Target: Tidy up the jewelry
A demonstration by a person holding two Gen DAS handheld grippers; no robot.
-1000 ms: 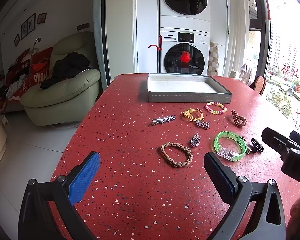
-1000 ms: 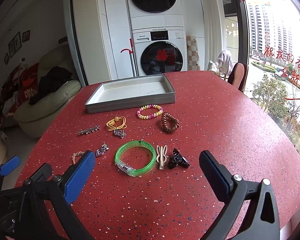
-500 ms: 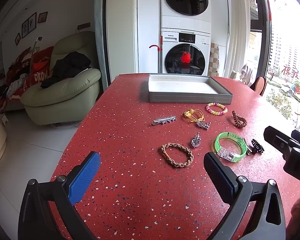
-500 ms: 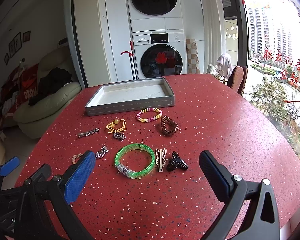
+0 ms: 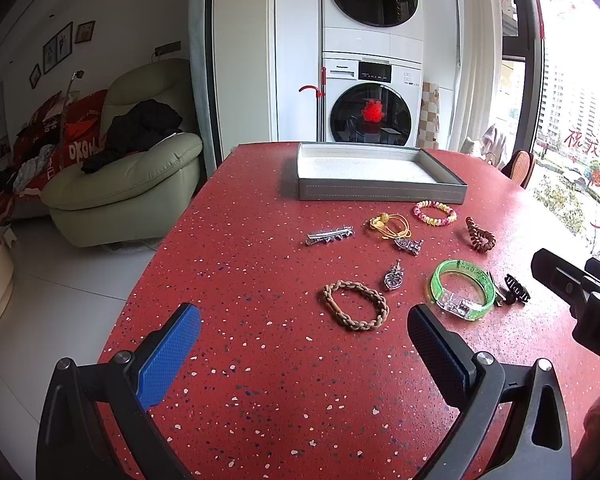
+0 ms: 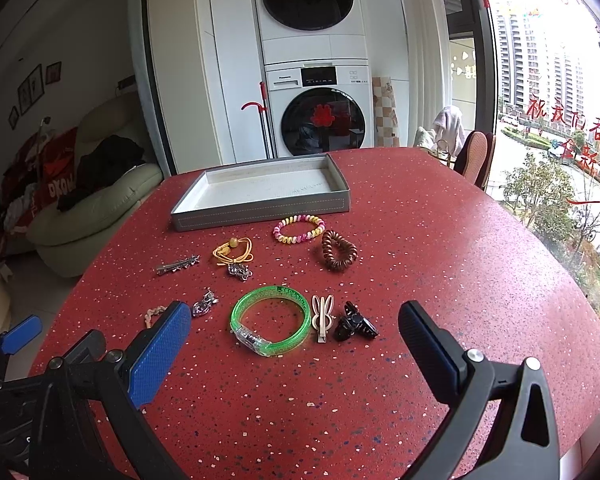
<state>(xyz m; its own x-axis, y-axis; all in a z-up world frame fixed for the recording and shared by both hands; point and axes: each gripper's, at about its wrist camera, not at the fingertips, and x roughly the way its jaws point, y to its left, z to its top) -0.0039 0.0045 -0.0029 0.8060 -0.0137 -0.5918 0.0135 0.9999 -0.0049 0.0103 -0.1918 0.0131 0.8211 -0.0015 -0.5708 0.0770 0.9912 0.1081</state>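
Left gripper (image 5: pixel 304 340): jaws wide apart, nothing between them, held above the red speckled worktop (image 5: pixel 260 380). Right gripper (image 6: pixel 294 338): jaws likewise wide apart, nothing held, also above the worktop.

Items rel. to left gripper:
- Braided brown bracelet (image 5: pixel 356 305) just ahead, between the finger lines, flat on worktop.
- Silver charm (image 5: pixel 393 278) just beyond the bracelet, slightly to the right.
- Green bangle (image 5: pixel 462 294) ahead-right, close to the black right fingertip.
- Silver hair clip (image 5: pixel 329 235) farther ahead, centre.
- Yellow cord tie (image 5: pixel 390 224) beyond that, w/ a second silver charm (image 5: pixel 408 245) touching its near edge.
- Pink-yellow coil tie (image 5: pixel 435 213) and brown coil tie (image 5: pixel 480 236) far ahead-right.
- Grey tray (image 5: pixel 380 192) farthest ahead, open, white lining, nothing seen inside.

Items rel. to right gripper:
- Green bangle directly ahead, between the fingers.
- Beige rabbit-ear clip (image 6: pixel 323 315) just right of the bangle; black claw clip (image 6: pixel 354 326) just beside that, approx. touching, can't confirm.
- Braided bracelet partly hidden behind the blue left finger pad (image 6: pixel 160 356).

All jewelry lies outside the tray. Left gripper body visible at the lower-left edge of the right wrist view; right gripper body at the right edge of the left wrist view.
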